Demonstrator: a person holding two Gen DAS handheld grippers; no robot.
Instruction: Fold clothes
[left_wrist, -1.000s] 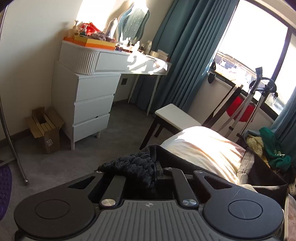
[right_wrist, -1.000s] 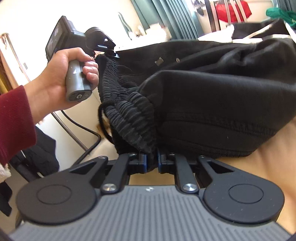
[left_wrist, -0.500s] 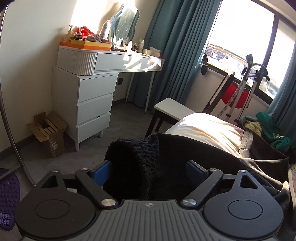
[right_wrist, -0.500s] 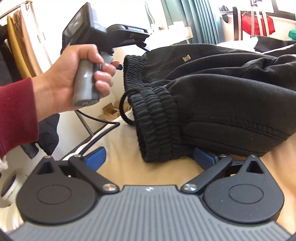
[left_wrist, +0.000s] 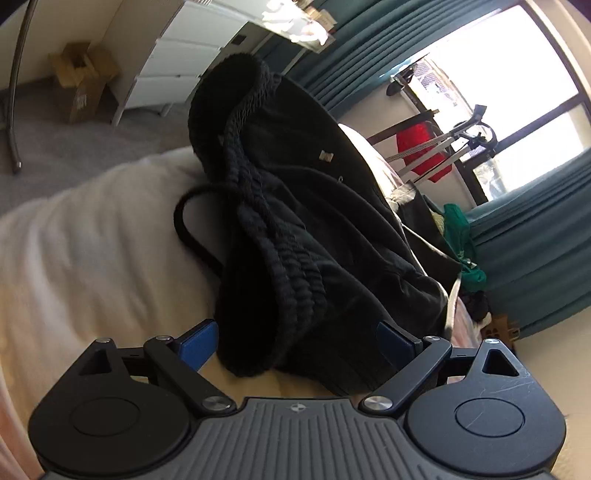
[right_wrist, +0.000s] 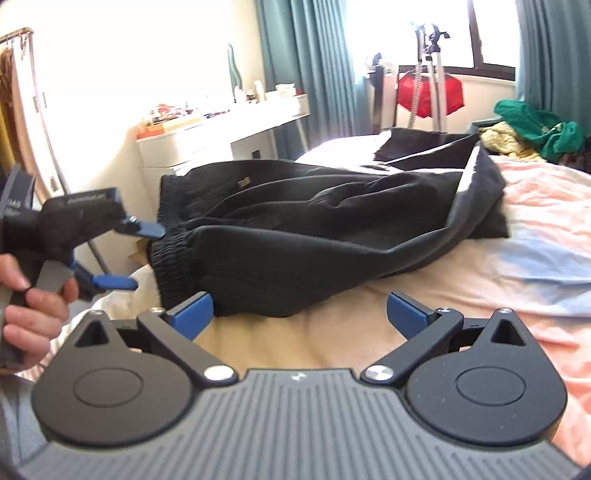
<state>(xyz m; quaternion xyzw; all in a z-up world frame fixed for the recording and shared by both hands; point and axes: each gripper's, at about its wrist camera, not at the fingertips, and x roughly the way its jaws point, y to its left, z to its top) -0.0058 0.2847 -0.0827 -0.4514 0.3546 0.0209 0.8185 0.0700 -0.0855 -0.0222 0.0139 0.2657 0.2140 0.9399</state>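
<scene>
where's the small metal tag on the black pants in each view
Left wrist: the metal tag sits upper centre on the black pants, right of the waistband.
Right wrist: it is left of centre, near the waistband.
Shared landmark: the red fabric by the window.

Left wrist view: sits low over the bed (left_wrist: 92, 236), rolled sideways so the room tilts, looking along its fingers (left_wrist: 195, 343) across the black trousers (left_wrist: 295, 206) toward the window (left_wrist: 517, 74). Very close to the waistband. Right wrist view: level, low over the bed, facing the trousers (right_wrist: 295, 236) side-on, dressing table (right_wrist: 221, 133) and curtains (right_wrist: 317, 55) behind; the left gripper (right_wrist: 131, 256) shows at its left edge. Both views share trousers, bed, curtains, green cloth (right_wrist: 535, 125)
</scene>
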